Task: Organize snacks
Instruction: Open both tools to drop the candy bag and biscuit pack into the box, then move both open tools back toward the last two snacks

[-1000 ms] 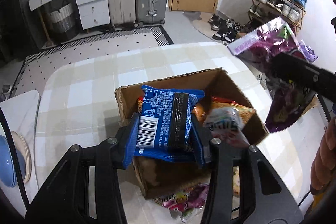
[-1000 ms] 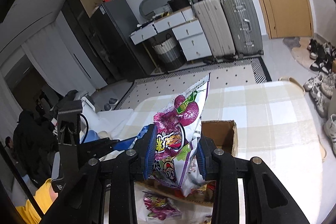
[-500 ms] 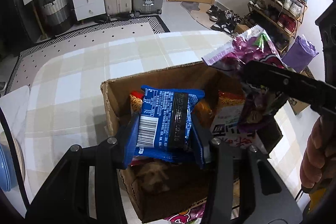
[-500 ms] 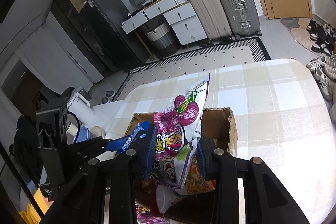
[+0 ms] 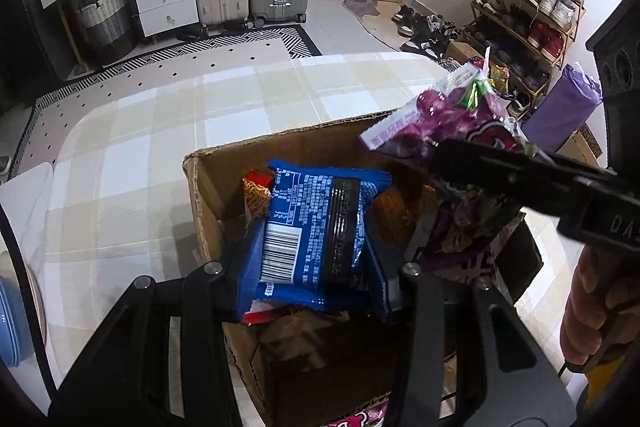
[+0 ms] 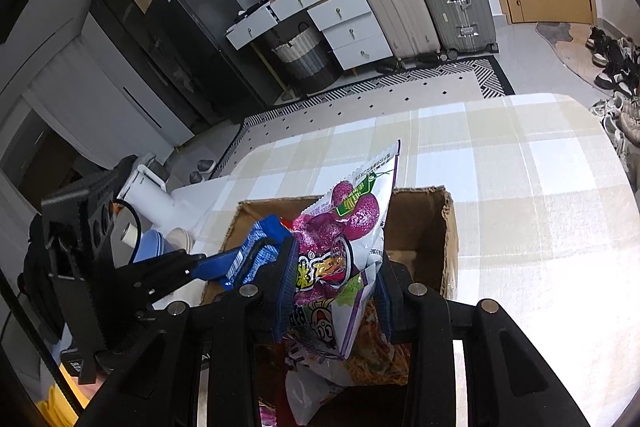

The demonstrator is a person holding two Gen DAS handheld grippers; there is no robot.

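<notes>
Over a corrugated box [image 5: 208, 187], left gripper [image 5: 316, 263] clamps a glossy blue packet [image 5: 316, 227], right gripper [image 6: 332, 291] pinches a crinkly purple bag [image 6: 340, 247] (both tilted)

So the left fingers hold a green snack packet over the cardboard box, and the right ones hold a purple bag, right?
Not quite. The left wrist view shows the left gripper clamping a blue foil snack packet, not a green one. It is over the open brown cardboard box, and the right gripper does hold the purple-and-white snack bag.
</notes>
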